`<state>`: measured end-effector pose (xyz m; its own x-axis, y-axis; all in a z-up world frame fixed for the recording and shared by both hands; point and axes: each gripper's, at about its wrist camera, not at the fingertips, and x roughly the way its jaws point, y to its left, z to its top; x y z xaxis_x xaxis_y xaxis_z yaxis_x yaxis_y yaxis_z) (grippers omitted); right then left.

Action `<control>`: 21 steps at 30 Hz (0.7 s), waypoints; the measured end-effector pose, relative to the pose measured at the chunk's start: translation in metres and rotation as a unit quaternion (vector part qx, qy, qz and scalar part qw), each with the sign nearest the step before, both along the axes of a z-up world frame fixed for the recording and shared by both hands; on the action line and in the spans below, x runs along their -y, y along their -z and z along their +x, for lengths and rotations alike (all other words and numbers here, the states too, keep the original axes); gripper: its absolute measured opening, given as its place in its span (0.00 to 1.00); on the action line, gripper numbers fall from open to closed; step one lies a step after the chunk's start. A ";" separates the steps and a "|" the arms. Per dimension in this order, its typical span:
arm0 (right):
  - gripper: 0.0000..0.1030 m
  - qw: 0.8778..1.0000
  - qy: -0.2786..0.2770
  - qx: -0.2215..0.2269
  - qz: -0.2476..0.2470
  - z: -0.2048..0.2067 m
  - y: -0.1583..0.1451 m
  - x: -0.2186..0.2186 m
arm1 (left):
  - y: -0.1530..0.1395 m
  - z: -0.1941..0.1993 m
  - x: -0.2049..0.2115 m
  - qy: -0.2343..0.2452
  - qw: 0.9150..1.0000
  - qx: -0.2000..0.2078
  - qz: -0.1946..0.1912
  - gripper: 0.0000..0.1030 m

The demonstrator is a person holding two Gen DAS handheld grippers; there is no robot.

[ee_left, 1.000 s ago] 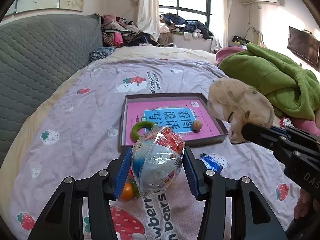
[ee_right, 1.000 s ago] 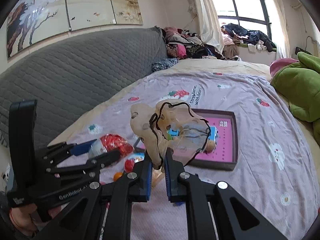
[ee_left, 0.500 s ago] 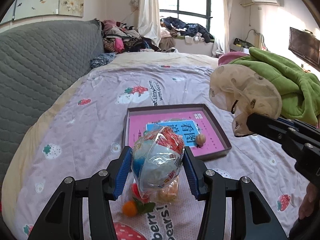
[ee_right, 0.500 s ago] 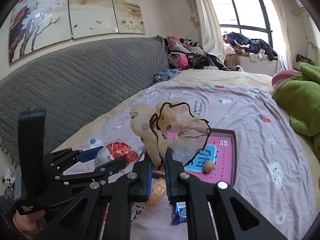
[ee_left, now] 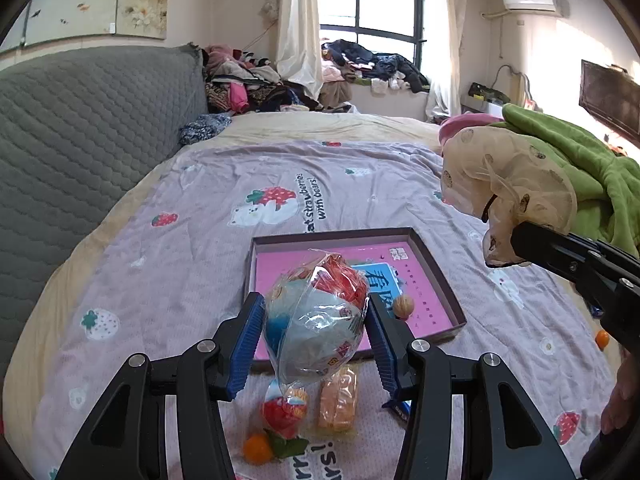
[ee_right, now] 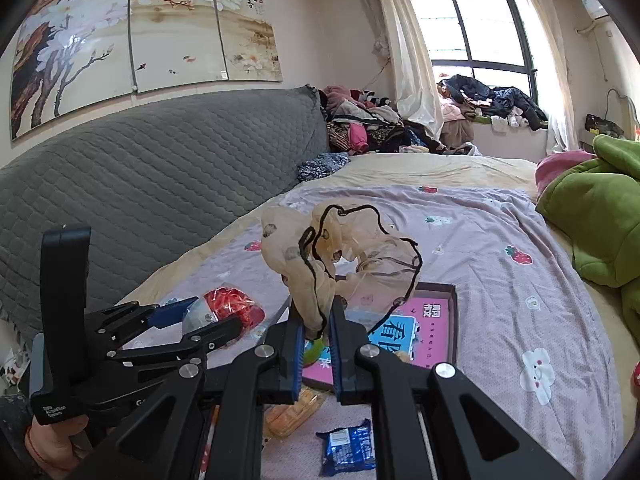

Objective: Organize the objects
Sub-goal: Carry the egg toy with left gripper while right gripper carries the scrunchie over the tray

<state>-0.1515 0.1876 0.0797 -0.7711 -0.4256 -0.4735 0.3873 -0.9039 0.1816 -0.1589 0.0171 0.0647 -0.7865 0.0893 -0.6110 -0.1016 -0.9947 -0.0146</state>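
2 claws, each gripping a bag above the bed.
The left claw (ee_left: 316, 330) pinches a clear snack bag (ee_left: 316, 316) over the pink tray (ee_left: 436, 276); the right claw (ee_right: 316, 344), pressed together, holds a beige mesh pouch (ee_right: 340, 252) upright.

Left gripper (ee_left: 316, 332): black angular frame, silver screws at joints, ribbed blue pads (ee_left: 249, 340) inside fingers. Right gripper (ee_right: 317, 344): same black build, silver screws, blue pad edges. White lettering on black handle of left gripper. Red string around wrist below that handle.

Open bedspread (ee_left: 168, 264) left, shallow box (ee_left: 436, 276) ahead, snacks (ee_left: 336, 400) below
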 end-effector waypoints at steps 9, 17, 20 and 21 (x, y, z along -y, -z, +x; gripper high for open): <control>0.11 1.000 0.004 -0.004 0.001 -0.016 -0.001 -0.005 | -0.002 -0.019 -0.005 -0.003 1.000 -0.002 -0.005 0.51; 0.11 1.000 0.015 -0.011 0.008 -0.028 0.001 -0.012 | -0.001 -0.039 -0.010 -0.006 1.000 -0.007 -0.007 0.51; 0.11 1.000 0.023 -0.010 0.010 -0.034 0.005 -0.015 | -0.001 -0.049 -0.012 -0.018 1.000 -0.014 -0.004 0.51; 0.11 1.000 0.025 -0.009 0.011 -0.037 0.006 -0.015 | -0.001 -0.052 -0.013 -0.018 1.000 -0.016 -0.002 0.51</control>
<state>-0.1884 0.2029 0.0738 -0.8000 -0.3758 -0.4678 0.3448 -0.9259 0.1543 -0.2107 0.0298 0.0656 -0.8083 0.0578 -0.5859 -0.0653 -0.9978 -0.0083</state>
